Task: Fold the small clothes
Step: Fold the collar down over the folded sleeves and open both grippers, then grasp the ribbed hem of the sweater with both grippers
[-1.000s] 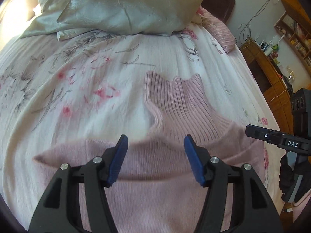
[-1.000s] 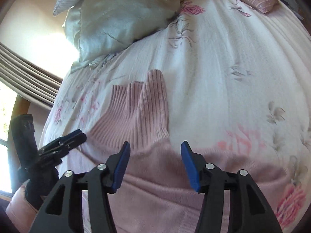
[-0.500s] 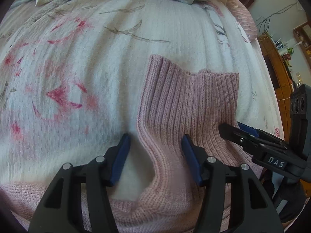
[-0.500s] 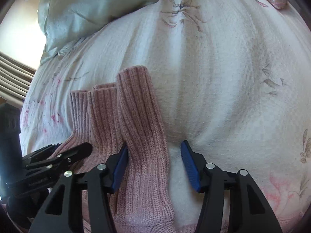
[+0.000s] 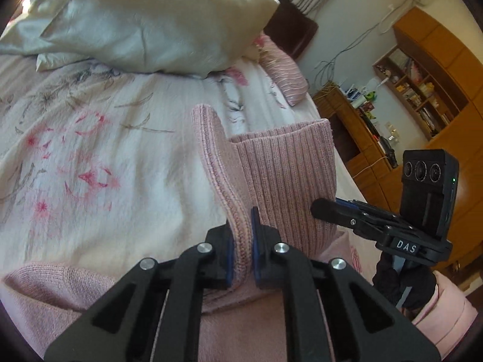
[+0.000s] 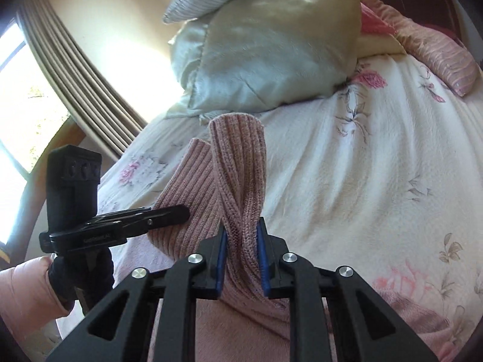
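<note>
Holding, in my left gripper (image 5: pixel 240 247): one edge of the ribbed collar of a dusty-pink knitted sweater (image 5: pixel 280 175), blue-padded fingers (image 5: pixel 255 241) clamped nearly together on the knit. Holding, in my right gripper (image 6: pixel 241 259): the collar's other edge, twisted, fingers narrowed onto the bunched rib. Collar raised; sweater body lying on the white floral-print bedspread (image 5: pixel 126 163). Beyond it: pale green satin pillow (image 6: pixel 265 45).

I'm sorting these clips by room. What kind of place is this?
Most likely a home bedroom: a bed with a floral bedspread and satin pillow, a curtained window, and wooden shelving along the far wall.
</note>
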{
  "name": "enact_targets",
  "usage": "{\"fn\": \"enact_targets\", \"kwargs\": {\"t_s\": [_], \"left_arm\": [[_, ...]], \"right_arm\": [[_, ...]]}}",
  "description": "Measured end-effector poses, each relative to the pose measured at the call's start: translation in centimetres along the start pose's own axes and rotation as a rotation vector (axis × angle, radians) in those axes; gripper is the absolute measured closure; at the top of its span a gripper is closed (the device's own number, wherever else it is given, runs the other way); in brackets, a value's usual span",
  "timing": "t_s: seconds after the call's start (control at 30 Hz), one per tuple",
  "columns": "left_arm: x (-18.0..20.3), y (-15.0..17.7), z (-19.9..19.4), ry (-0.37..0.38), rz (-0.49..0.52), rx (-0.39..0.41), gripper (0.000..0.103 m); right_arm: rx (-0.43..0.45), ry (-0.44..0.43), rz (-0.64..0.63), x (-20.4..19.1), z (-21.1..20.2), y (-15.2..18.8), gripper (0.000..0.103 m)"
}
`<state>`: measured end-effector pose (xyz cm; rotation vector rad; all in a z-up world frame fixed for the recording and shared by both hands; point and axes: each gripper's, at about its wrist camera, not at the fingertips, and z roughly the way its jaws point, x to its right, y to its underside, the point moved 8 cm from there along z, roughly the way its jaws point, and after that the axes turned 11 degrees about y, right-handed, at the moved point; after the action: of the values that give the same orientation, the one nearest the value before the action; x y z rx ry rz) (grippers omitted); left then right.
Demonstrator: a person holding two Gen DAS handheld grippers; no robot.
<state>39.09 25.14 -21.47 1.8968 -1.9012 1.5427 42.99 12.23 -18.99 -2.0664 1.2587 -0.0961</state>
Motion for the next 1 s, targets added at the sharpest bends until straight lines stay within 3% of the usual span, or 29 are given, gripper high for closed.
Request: {"fn": "enact_targets", "kwargs": {"t_s": [0.1, 0.2, 0.33, 0.47, 0.53, 0.57, 0.7, 0.77, 0.87, 1.0], "left_arm": [[2.2, 2.5, -3.0, 0.054, 0.053, 0.022, 0.095], [3.6, 6.1, -6.3, 0.092, 0.086, 0.029, 0.092], [3.8, 11.7, -9.3, 0.065, 0.1, -0.03, 0.08], [2.9, 14.6, -11.2, 0.0, 0.07, -0.064, 0.08], [4.1, 14.0, -11.2, 0.012, 0.075, -0.043, 0.08], [4.9, 13.7, -10.5, 0.026, 0.066, -0.046, 0.075], [7.1, 14.2, -6.2, 0.034, 0.061, -0.096, 0.073], [6.4, 15.4, -4.0, -0.011, 0.053, -0.153, 0.073], [2.9, 18.4, -1.5, -0.13, 0.009, -0.264, 0.073], [1.4, 18.9, -1.5, -0.085, -0.062, -0.236, 0.073]], "right_arm": [[0.042, -0.027, -0.067, -1.7, -2.8, 2.0, 0.085], [0.022, -0.024, -0.135, -2.9, -4.6, 5.7, 0.081], [-0.101, -0.007, -0.176, -2.9, -5.7, 12.7, 0.067], [-0.182, 0.008, -0.139, -2.0, -7.1, 17.4, 0.066], [-0.149, -0.006, -0.099, -2.4, -7.9, 17.0, 0.066], [-0.133, -0.029, -0.077, -2.9, -8.1, 16.5, 0.066], [-0.125, -0.045, 0.0, -4.8, -5.9, 14.7, 0.066], [-0.164, -0.022, -0.001, -5.4, -4.0, 15.2, 0.066], [-0.272, 0.092, 0.006, -4.4, -0.8, 17.6, 0.07], [-0.291, 0.113, 0.05, -3.8, 0.8, 19.1, 0.072]]}}
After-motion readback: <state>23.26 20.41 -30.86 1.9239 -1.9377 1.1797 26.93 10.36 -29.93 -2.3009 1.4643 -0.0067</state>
